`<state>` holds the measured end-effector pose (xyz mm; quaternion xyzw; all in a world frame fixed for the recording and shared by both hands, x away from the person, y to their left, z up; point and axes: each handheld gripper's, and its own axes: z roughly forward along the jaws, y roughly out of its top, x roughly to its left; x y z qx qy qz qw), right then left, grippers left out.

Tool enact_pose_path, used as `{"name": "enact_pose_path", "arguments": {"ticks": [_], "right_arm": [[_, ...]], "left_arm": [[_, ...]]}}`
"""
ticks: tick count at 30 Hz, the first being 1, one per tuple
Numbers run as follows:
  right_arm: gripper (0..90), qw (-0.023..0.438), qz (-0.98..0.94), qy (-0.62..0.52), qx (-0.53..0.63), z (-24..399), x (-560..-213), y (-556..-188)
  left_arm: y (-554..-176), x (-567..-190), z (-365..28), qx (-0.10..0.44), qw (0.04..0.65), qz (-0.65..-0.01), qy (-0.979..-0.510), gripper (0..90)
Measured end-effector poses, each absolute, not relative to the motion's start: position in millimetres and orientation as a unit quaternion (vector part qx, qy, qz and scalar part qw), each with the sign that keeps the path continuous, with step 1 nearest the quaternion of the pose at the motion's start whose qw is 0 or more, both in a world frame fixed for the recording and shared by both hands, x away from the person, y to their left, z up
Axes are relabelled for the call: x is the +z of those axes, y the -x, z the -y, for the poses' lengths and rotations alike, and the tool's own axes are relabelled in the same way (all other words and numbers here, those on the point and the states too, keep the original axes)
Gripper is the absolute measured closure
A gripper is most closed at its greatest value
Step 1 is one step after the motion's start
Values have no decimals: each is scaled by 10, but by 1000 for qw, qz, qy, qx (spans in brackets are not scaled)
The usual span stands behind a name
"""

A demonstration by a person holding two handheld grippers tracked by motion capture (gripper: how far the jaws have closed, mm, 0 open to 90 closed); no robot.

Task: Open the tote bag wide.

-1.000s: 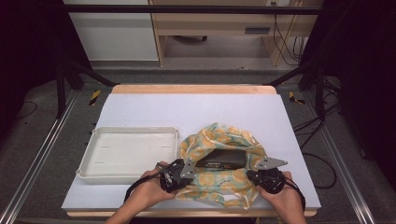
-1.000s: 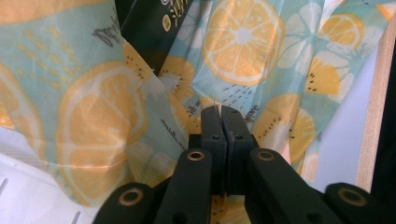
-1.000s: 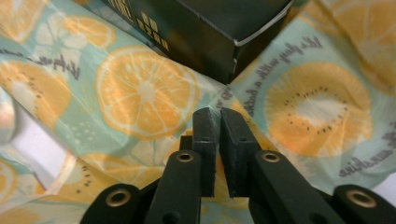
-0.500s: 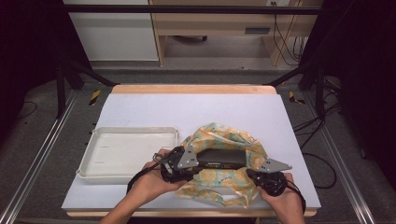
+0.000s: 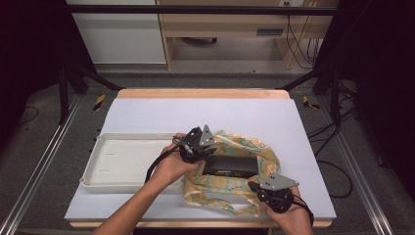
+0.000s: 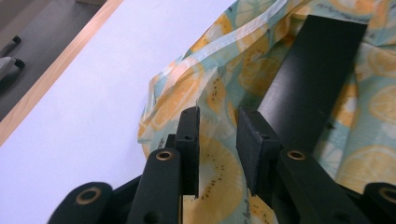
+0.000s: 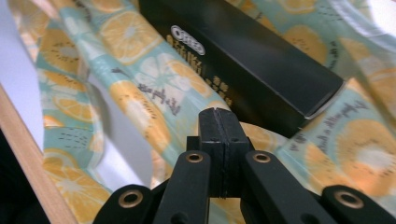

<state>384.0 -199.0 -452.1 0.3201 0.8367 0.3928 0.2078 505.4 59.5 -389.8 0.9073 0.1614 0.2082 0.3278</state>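
Observation:
A black oblong box (image 5: 230,166) with pale print lies on a crumpled cloth (image 5: 215,190) printed with orange and lime slices, near the table's front. My left gripper (image 5: 204,147) hovers at the box's left end, jaws open a finger's width over the cloth (image 6: 177,93), with the box (image 6: 313,70) just to their right. My right gripper (image 5: 255,186) sits at the cloth's near right edge. Its jaws (image 7: 218,112) are pressed shut just above the cloth (image 7: 140,107), pointing at the box (image 7: 243,60). I see no cloth between them.
A shallow white tray (image 5: 122,161) stands empty left of the cloth, touching the left hand. The white table mat (image 5: 205,112) stretches bare behind the cloth to a wooden edge (image 5: 200,93). Metal frame rails run along both sides.
My left gripper has risen from the cloth's near left edge to the box's far left end. The cloth has spread back, baring the box. My right gripper has drawn slightly nearer.

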Motion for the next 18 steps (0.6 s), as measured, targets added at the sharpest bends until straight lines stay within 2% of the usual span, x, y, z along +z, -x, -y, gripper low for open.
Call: {"name": "enact_pose_path", "arguments": {"ticks": [8,18], "right_arm": [[900,185,-850,-321,374,1936,-4648,-3900],[900,171,-862,-324,350,1910,-4746,-3936]], "left_arm": [[-5195,-4079,-600,206,275,-164,-925,900],[-5342,-4218,-687,208,235,-182,-932,900]]}}
